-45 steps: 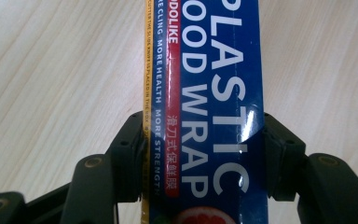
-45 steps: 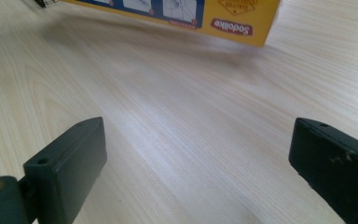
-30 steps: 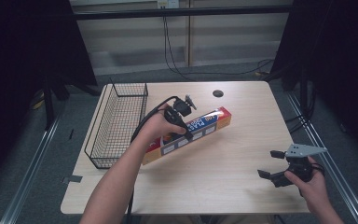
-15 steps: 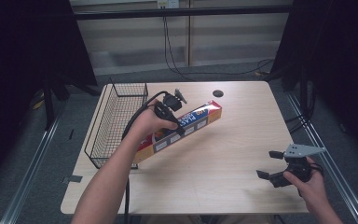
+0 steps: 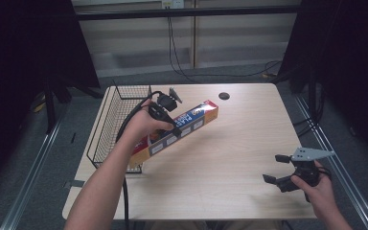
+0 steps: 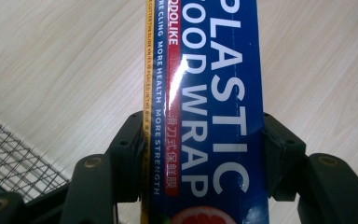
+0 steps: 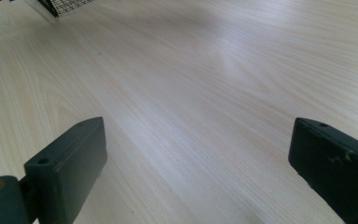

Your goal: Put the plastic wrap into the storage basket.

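High view: our left gripper [image 5: 165, 125] clamps the wrap box [image 5: 179, 130] mid-length, its far end tilted up, beside the basket [image 5: 106, 125]. Our right gripper [image 5: 280, 168] hangs open above bare table [image 5: 230, 158].

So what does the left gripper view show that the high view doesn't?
Left gripper view alone: the box's lettering, PLASTIC FOOD WRAP, readable, and both jaws pressed against the plastic wrap box.

High view alone: the right tool, open and holding nothing, above the table.

Shared: the box in the left tool, the wire basket and the table.
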`<state>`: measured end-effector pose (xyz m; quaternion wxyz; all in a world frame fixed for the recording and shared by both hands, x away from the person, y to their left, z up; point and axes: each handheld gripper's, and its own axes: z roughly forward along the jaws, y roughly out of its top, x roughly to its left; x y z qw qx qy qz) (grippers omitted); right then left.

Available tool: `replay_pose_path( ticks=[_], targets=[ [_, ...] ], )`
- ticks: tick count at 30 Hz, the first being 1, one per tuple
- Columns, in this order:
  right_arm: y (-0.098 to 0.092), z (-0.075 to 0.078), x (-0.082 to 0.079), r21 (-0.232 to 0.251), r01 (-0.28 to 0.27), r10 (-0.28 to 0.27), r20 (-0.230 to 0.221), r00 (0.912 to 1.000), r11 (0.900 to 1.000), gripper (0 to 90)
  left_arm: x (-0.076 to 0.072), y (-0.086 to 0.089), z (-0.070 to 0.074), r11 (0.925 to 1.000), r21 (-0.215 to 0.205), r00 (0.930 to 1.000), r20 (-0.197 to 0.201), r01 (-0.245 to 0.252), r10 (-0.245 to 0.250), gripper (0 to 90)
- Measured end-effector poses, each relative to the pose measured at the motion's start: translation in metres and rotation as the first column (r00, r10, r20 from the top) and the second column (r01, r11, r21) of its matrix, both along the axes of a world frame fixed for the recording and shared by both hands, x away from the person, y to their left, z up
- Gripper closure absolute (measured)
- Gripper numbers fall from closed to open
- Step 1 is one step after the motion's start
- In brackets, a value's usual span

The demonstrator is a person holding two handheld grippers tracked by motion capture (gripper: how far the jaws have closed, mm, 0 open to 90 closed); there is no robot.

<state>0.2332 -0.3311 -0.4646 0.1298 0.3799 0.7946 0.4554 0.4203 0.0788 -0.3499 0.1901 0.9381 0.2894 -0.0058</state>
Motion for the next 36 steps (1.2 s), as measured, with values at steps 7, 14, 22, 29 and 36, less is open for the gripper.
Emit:
replay_pose_path(
  ticks=[7,14,22,29,36],
  targets=[
    [0.001,0.000,0.000,-0.008,0.004,-0.004,-0.003,1.0000,1.000,4.1,0.000,0.012,0.008,0.9993,0.002,0.9993,0.007,-0.038,0.038,43.1],
    [0.002,0.000,0.000,-0.008,-0.004,0.004,-0.004,1.0000,1.000,4.1,-0.001,0.021,0.013,0.9957,0.001,0.9956,0.014,-0.093,0.093,43.0],
    [0.001,0.000,0.000,-0.011,-0.007,0.007,-0.005,1.0000,1.000,4.1,0.000,0.032,0.017,0.9912,-0.003,0.9911,0.014,-0.132,0.132,43.0],
    [0.001,0.000,0.000,-0.013,-0.004,0.004,-0.003,1.0000,1.000,4.1,0.000,0.039,0.020,0.9876,-0.003,0.9875,0.013,-0.157,0.157,43.0],
    [0.002,0.000,0.000,-0.014,-0.007,0.007,-0.004,1.0000,1.000,4.1,-0.001,0.047,0.023,0.9833,-0.003,0.9832,0.015,-0.182,0.182,43.0]
  ],
)
